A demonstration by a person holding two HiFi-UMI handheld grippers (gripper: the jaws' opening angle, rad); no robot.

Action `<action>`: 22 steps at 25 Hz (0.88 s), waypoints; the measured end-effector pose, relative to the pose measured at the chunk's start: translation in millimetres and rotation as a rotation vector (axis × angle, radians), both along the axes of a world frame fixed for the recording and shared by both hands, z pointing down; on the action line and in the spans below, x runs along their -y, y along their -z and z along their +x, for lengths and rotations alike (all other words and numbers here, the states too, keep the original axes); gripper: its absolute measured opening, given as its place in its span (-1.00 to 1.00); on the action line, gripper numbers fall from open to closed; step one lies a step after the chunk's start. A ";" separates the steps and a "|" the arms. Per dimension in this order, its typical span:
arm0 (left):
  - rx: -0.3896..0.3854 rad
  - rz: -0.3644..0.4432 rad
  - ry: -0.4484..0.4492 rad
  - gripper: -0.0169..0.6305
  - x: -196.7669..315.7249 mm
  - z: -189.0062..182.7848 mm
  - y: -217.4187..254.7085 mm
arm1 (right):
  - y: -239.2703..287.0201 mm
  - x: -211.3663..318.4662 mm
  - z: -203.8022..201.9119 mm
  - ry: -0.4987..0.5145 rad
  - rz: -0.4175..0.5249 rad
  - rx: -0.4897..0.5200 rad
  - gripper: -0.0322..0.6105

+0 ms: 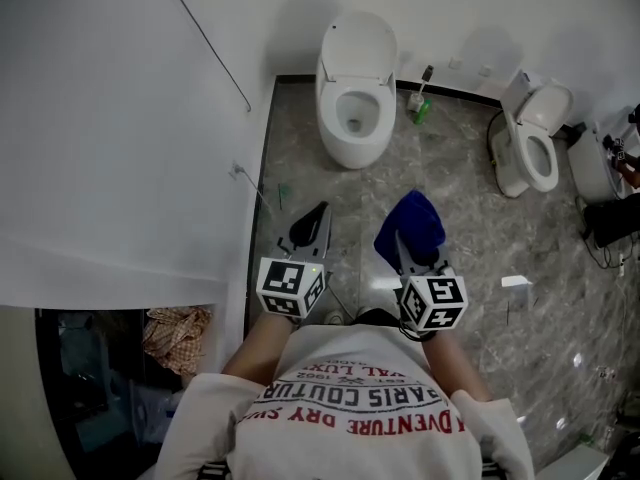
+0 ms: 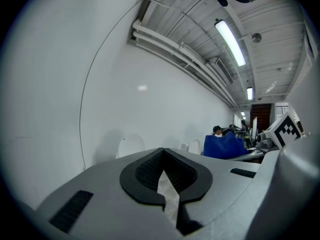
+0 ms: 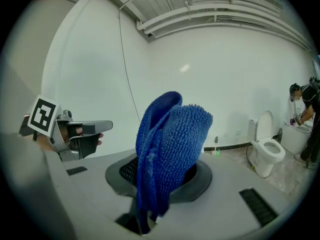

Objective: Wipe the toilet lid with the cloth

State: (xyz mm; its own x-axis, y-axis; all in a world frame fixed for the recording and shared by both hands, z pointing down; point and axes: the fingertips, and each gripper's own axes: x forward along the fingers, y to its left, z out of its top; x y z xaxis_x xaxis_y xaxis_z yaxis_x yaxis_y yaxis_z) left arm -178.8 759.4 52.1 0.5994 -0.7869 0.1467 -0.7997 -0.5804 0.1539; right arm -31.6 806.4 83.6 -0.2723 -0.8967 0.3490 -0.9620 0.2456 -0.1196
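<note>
One blue cloth [image 1: 412, 223] is pinched in your right gripper [image 1: 410, 253], whose jaws are closed on its lower folds, with the rest standing up above them. The toilet lid [image 1: 360, 43] is well ahead of you, raised against the back wall over the open bowl of the nearer toilet [image 1: 352, 118], which sits close to the corner. Grey marble floor [image 1: 460, 208] lies between you and it.

Your left gripper [image 1: 312, 223] is held just beside the right one, to its left, with its jaws pressed together and nothing between them.

A green bottle [image 1: 421, 111] and a brush stand at the foot of the wall, between the nearer toilet and a second toilet [image 1: 532, 143] off to the right, which is also open. A white scrap [image 1: 517, 281] lies on the floor to your right. A thin cable [image 1: 210, 43] runs down the white wall on your left, and a checked fabric [image 1: 178, 333] sits low by your left elbow.

The right gripper view is filled in the middle by the cloth [image 3: 170, 149], which covers the nearer toilet; only the second toilet [image 3: 267, 154] shows there, and a person [image 3: 302, 109] at the far right edge. The left gripper view looks along the white wall and catches the cloth [image 2: 225, 146] from the side.
</note>
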 end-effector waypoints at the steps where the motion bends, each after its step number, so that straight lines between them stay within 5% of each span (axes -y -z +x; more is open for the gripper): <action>1: -0.004 -0.005 0.009 -0.93 2.6 -1.4 -0.9 | -0.8 2.1 0.4 0.000 -0.004 0.002 -0.59; 13: 0.022 -0.046 0.051 -0.93 58.3 21.5 -19.1 | -16.4 66.2 31.7 0.022 -0.024 0.035 -0.59; 22: 0.029 -0.069 0.128 -0.93 152.7 87.5 -17.7 | -16.3 166.0 106.3 0.063 -0.035 0.065 -0.59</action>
